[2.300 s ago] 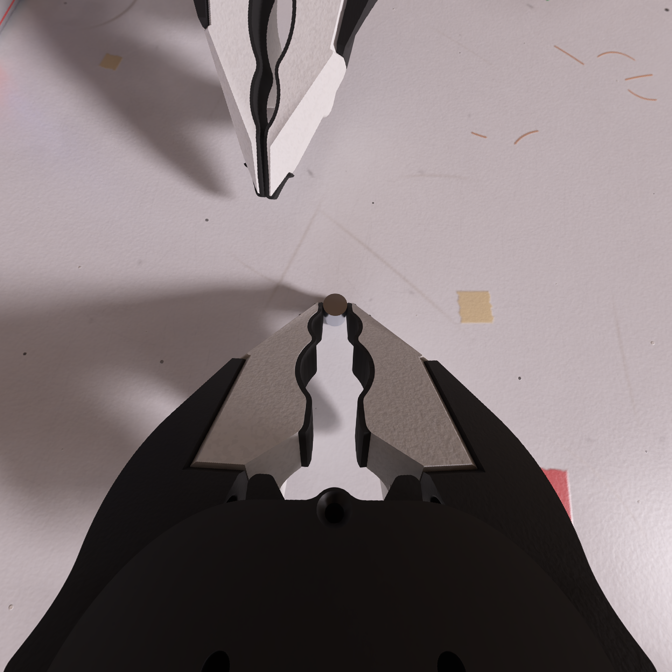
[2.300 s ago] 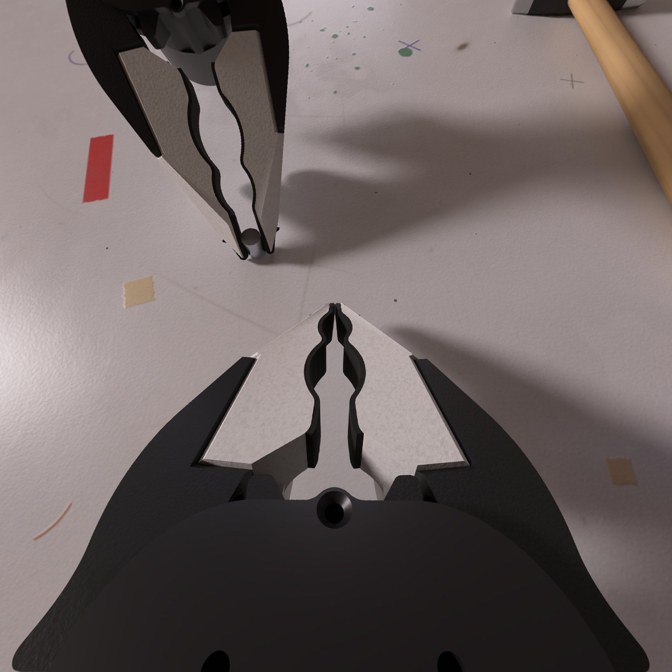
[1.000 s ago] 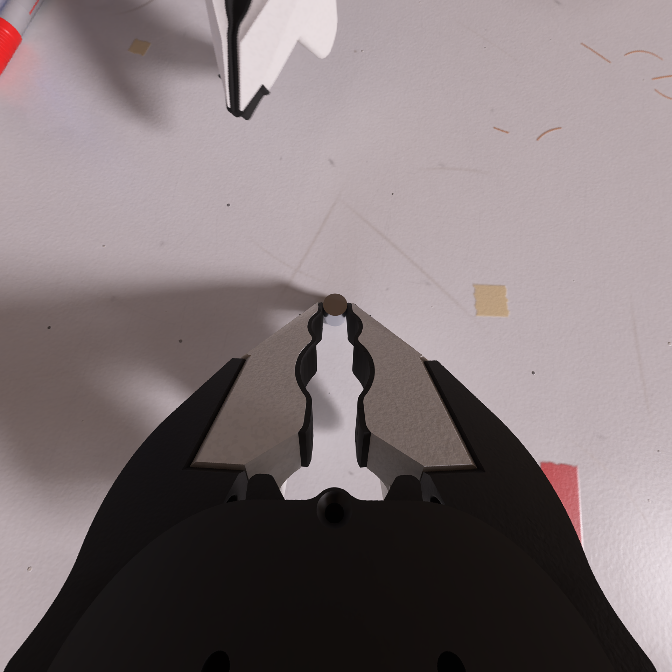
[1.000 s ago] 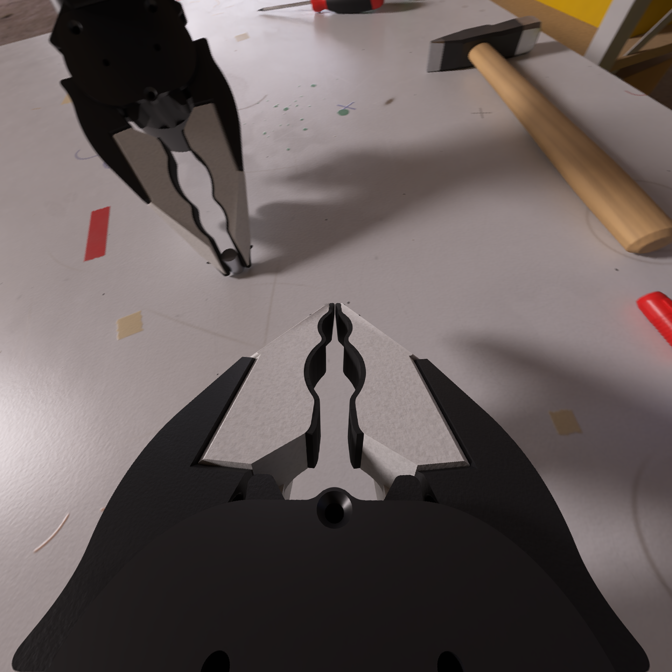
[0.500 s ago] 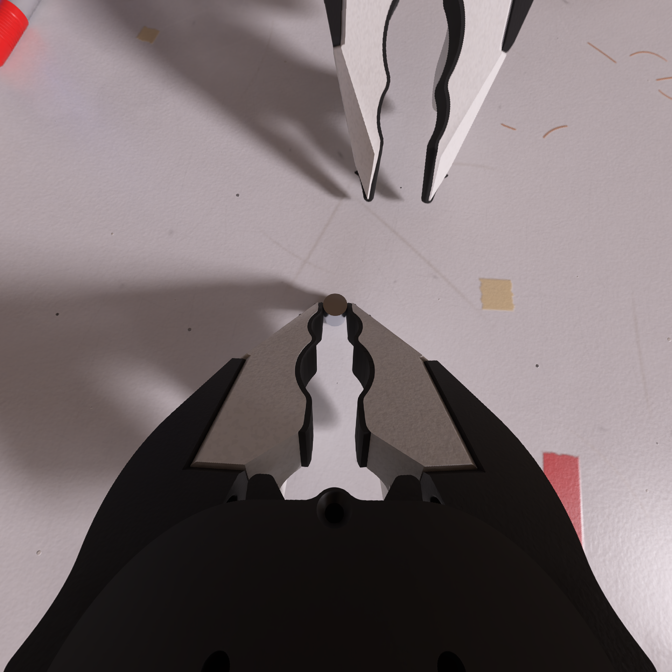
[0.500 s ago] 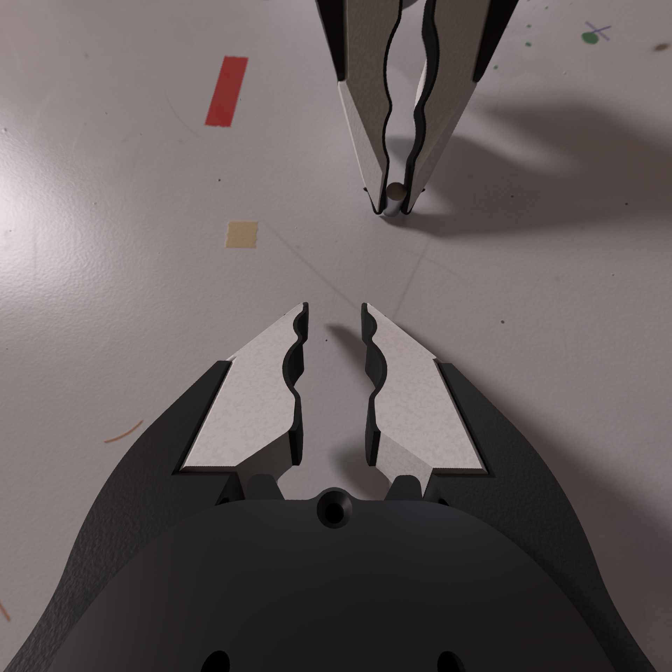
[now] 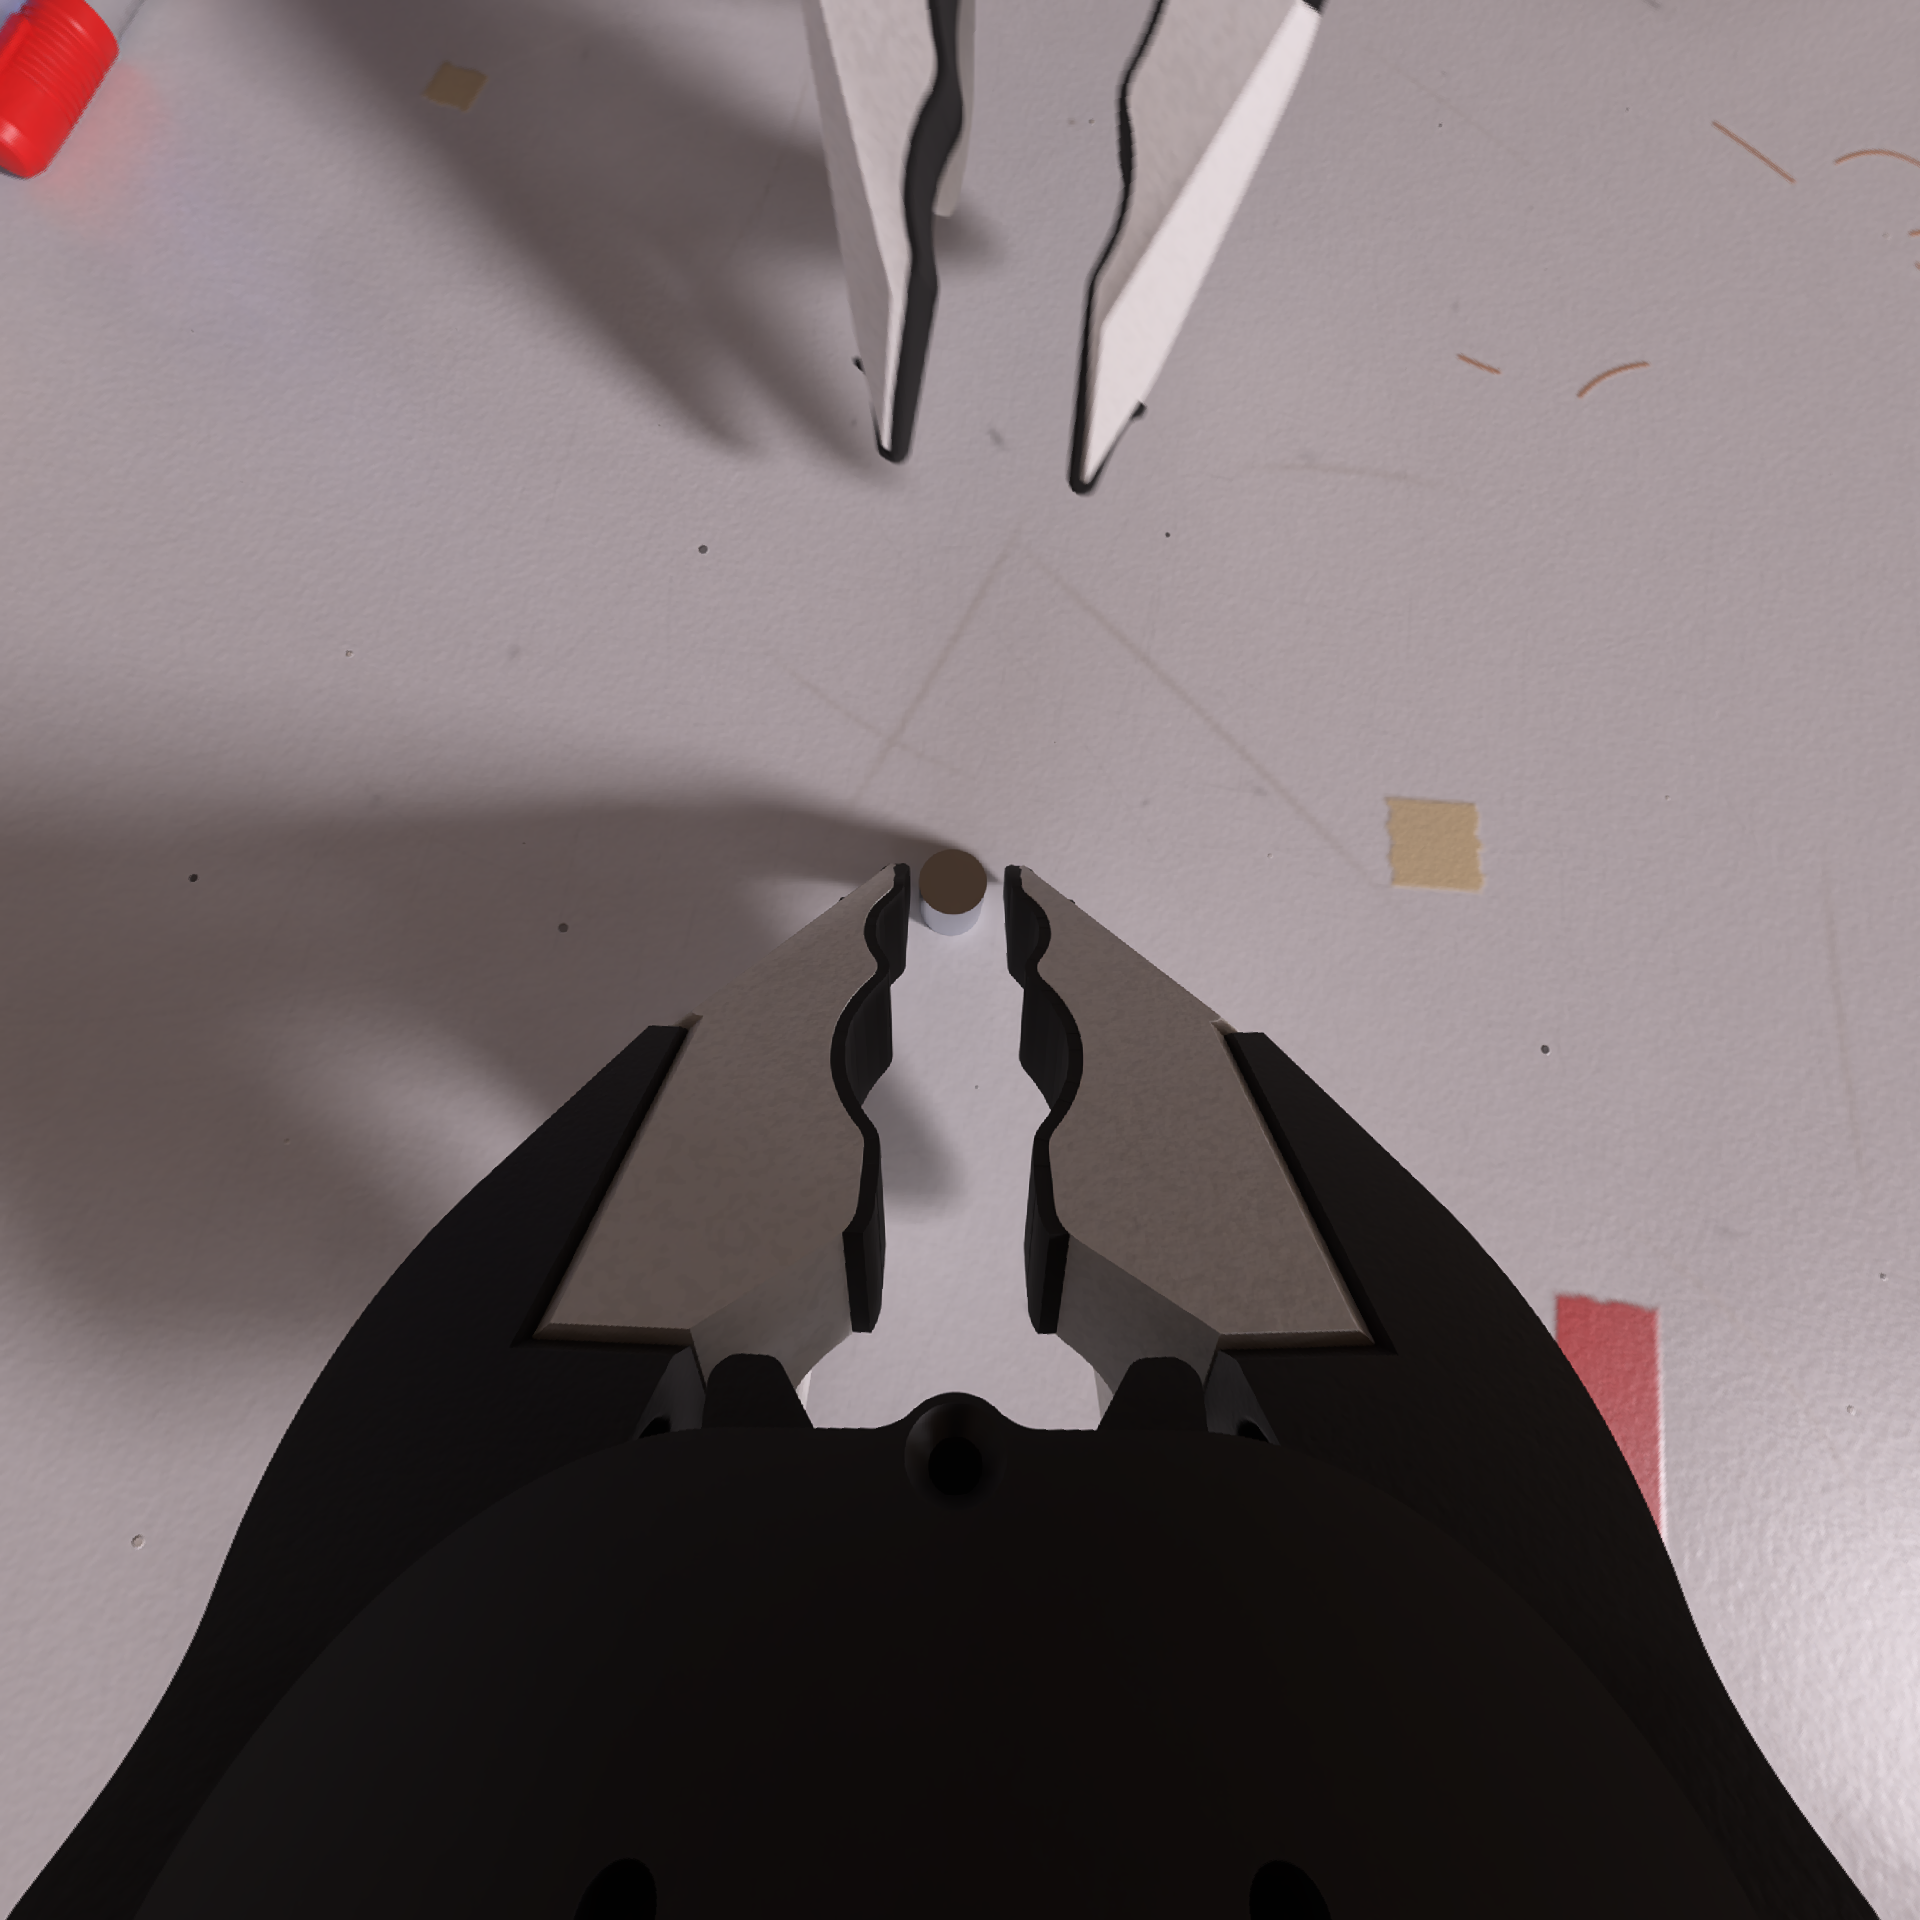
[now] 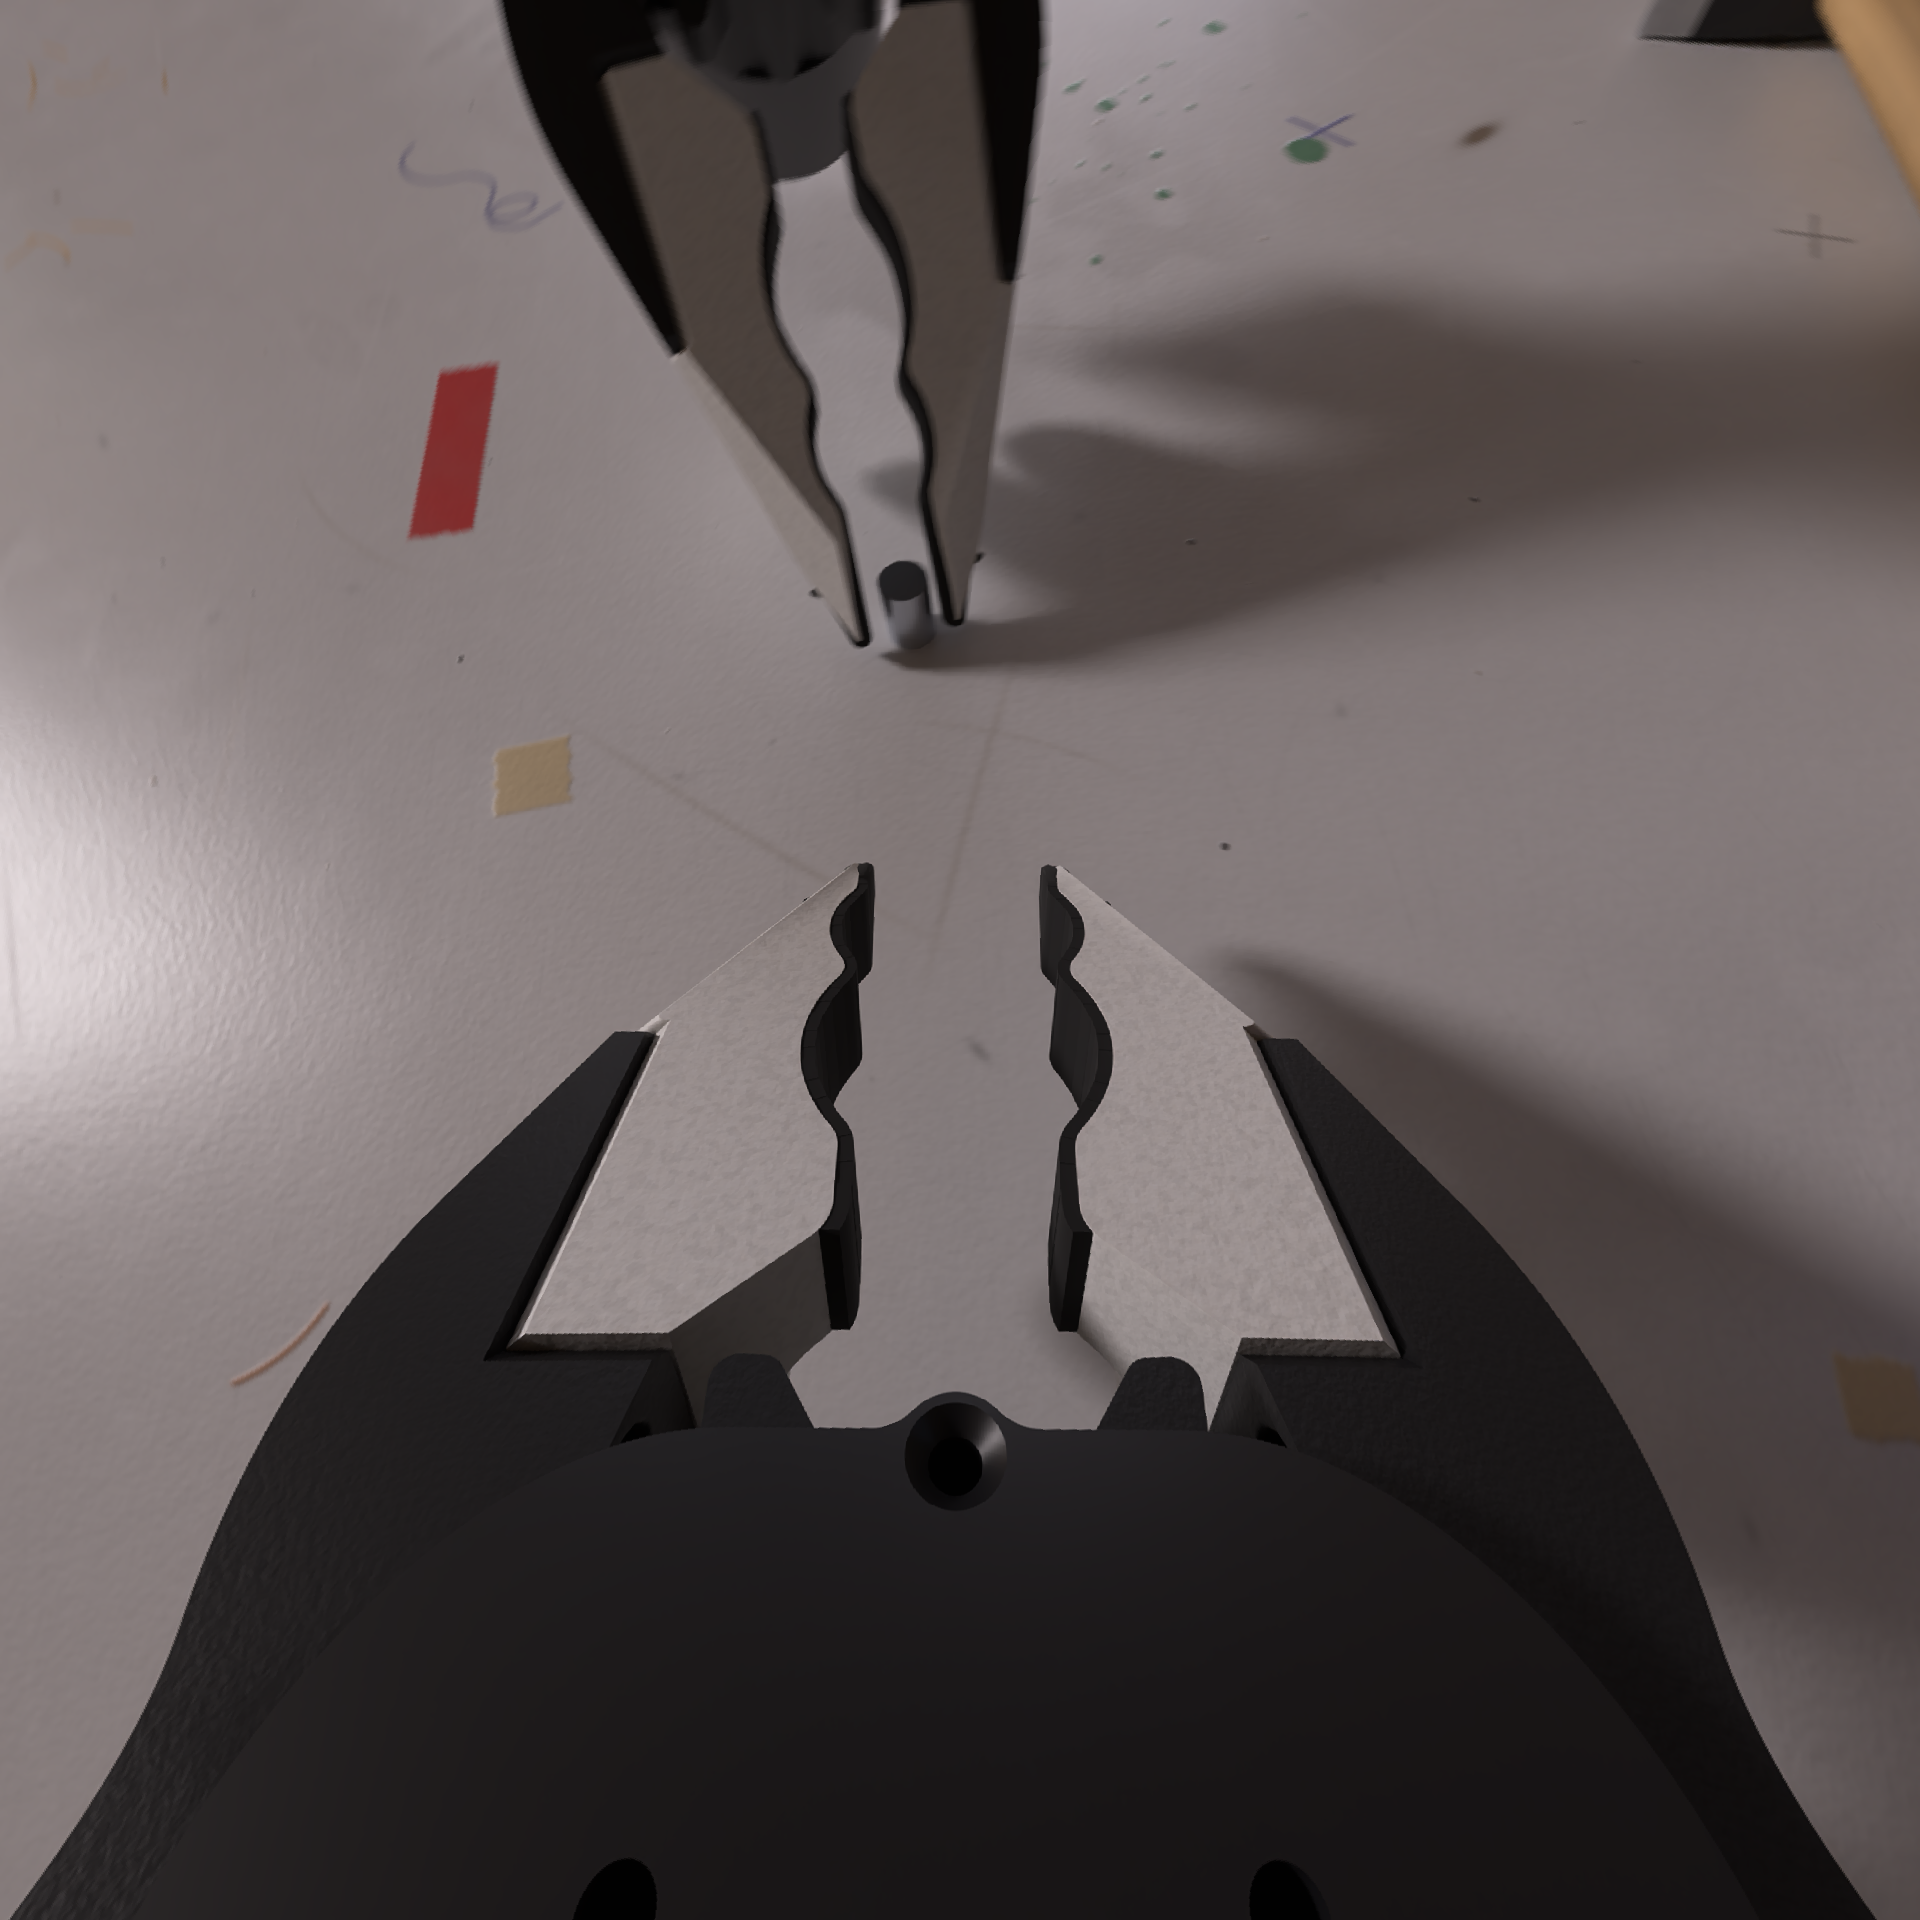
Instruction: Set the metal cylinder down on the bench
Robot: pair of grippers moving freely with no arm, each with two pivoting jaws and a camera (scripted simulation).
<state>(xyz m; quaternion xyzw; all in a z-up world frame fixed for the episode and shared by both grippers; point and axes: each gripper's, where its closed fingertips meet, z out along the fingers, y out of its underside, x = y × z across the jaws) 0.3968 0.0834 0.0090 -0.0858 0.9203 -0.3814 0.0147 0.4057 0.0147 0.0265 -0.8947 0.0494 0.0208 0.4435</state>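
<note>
metal cylinder [image 7: 953,902] upright on bench [image 7: 1558,623] | left gripper [image 7: 953,883] fingers apart | right gripper [image 8: 957,878] fingers apart

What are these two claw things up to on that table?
The left tongs have brought a small metal cylinder down to the grey bench. Their jaws now stand slightly apart, with a gap showing on each side of the cylinder, which stands upright on the bench between the tips. The right tongs face it from a little way off, open and empty. So the set-down looks essentially done.

Pale bench [image 7: 312,623] carries upright metal cylinder [image 7: 953,896], tape scraps [image 7: 1434,844], red tape strip [image 8: 454,449].
</note>
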